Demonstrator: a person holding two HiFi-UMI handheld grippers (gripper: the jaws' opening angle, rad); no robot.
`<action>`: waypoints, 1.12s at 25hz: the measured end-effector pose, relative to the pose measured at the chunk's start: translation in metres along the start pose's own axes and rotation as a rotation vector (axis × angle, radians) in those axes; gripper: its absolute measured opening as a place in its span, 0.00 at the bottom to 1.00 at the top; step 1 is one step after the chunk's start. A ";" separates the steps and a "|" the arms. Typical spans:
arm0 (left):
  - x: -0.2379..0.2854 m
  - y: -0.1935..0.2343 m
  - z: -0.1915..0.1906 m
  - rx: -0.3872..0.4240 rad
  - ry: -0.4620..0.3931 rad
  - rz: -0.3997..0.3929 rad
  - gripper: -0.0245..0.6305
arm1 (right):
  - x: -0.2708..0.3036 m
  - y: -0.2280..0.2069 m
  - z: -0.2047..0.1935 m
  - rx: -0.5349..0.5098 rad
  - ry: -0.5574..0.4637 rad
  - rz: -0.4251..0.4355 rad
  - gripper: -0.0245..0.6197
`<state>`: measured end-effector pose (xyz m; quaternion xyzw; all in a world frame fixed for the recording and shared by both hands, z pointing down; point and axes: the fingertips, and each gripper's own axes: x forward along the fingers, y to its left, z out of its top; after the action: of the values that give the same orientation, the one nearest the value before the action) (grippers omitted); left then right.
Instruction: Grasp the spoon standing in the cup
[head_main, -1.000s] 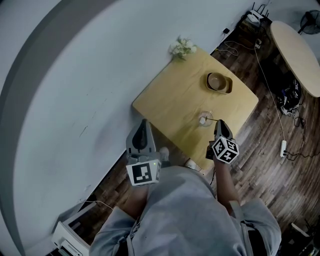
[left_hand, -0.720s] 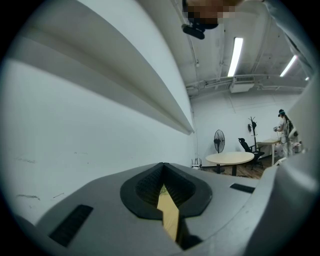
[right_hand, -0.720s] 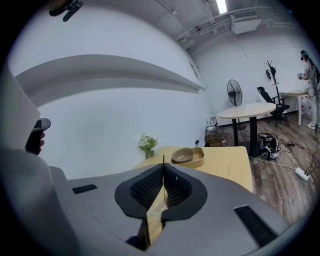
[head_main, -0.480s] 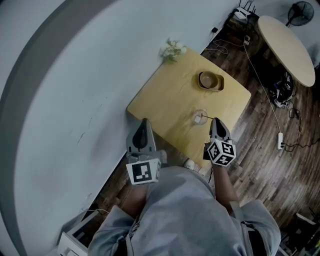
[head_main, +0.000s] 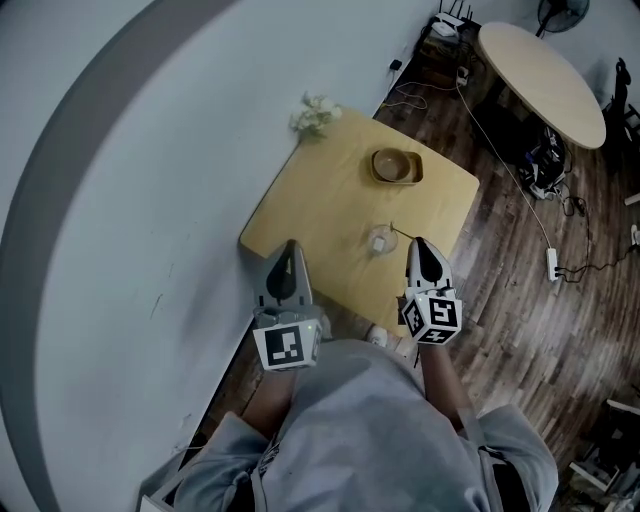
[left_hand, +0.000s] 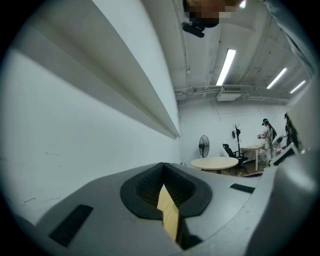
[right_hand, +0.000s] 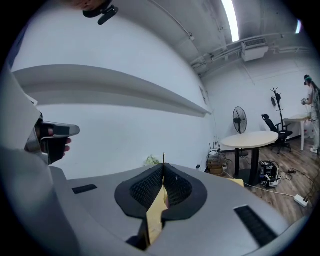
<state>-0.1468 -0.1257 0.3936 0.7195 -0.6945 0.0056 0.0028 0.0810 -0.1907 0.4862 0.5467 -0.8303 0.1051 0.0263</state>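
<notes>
A clear cup (head_main: 381, 240) stands near the front edge of the yellow wooden table (head_main: 320, 200). The spoon's thin handle (head_main: 402, 232) runs from the cup toward my right gripper (head_main: 420, 243), whose jaws are shut on it. In the right gripper view a thin dark tip of the spoon (right_hand: 163, 158) pokes up past the closed jaw tips of the right gripper (right_hand: 163, 166). Whether the spoon's lower end still rests in the cup I cannot tell. My left gripper (head_main: 290, 247) hangs off the table's near left corner, its jaws (left_hand: 163, 167) shut on nothing.
A tan bowl (head_main: 395, 166) sits at the table's far side and a small bunch of flowers (head_main: 314, 114) at its far corner by the white wall. A round table (head_main: 540, 68), cables and a power strip (head_main: 551, 262) lie on the wooden floor to the right.
The right gripper has risen with the spoon handle between its jaws. The head view has pulled back, so the table looks smaller and sits further left. The left gripper shifted slightly.
</notes>
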 end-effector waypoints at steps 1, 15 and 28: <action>0.002 -0.003 0.000 -0.001 -0.001 -0.010 0.04 | -0.003 0.001 0.007 -0.005 -0.018 -0.001 0.04; 0.024 -0.031 -0.002 -0.013 -0.006 -0.128 0.04 | -0.035 -0.010 0.069 -0.049 -0.175 -0.077 0.05; 0.038 -0.042 0.000 -0.020 -0.019 -0.182 0.04 | -0.052 -0.002 0.096 -0.109 -0.252 -0.097 0.04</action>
<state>-0.1039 -0.1617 0.3943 0.7797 -0.6261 -0.0086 0.0038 0.1109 -0.1641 0.3842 0.5929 -0.8041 -0.0111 -0.0432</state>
